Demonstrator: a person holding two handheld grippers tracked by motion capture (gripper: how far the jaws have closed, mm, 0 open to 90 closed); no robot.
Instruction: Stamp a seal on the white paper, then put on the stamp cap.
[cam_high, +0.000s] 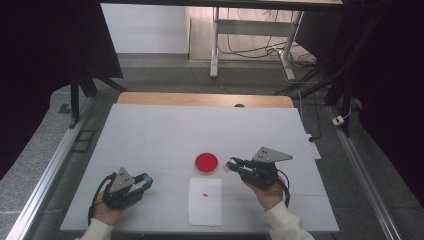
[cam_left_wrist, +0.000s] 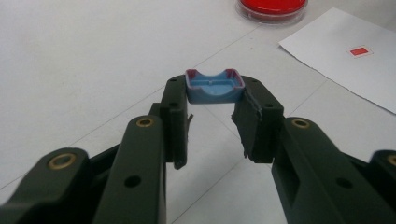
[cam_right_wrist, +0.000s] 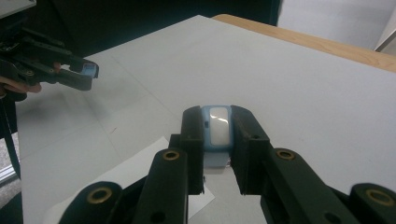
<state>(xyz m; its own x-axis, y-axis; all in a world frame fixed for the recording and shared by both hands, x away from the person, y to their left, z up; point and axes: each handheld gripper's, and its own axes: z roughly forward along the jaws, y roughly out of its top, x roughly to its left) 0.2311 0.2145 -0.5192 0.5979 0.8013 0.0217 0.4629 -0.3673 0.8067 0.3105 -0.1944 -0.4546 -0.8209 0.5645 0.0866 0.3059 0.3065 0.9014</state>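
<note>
Two claws are in our hands, each clamped on one small blue piece. Our left claw (cam_left_wrist: 212, 100) pinches a blue cap (cam_left_wrist: 215, 87) at its tips, an open tray-like shell with a reddish rim, hollow side up; in the high view this left claw (cam_high: 145, 180) sits low over the near-left of the desk (cam_high: 150, 130). Our right claw (cam_right_wrist: 218, 140) grips a pale blue case (cam_right_wrist: 217, 128) with a white window, squeezed narrow between both jaws; from above that right claw (cam_high: 231, 164) hangs just right of the dish (cam_high: 206, 163).

One dish counts as the sole container: round, clear-walled, filled with red. One white sheet (cam_high: 205, 201) lies just near of it, and one tiny red chip (cam_high: 205, 194) rests on the sheet's upper half. From the left claw's camera we see the dish (cam_left_wrist: 272, 8) and chip (cam_left_wrist: 359, 51) ahead and to the right.

Most of the desk is bare: the whole far half up to the wooden edge (cam_high: 205, 99), and the left part. The sheet's near end lies close to the near edge, between our two forearms.
</note>
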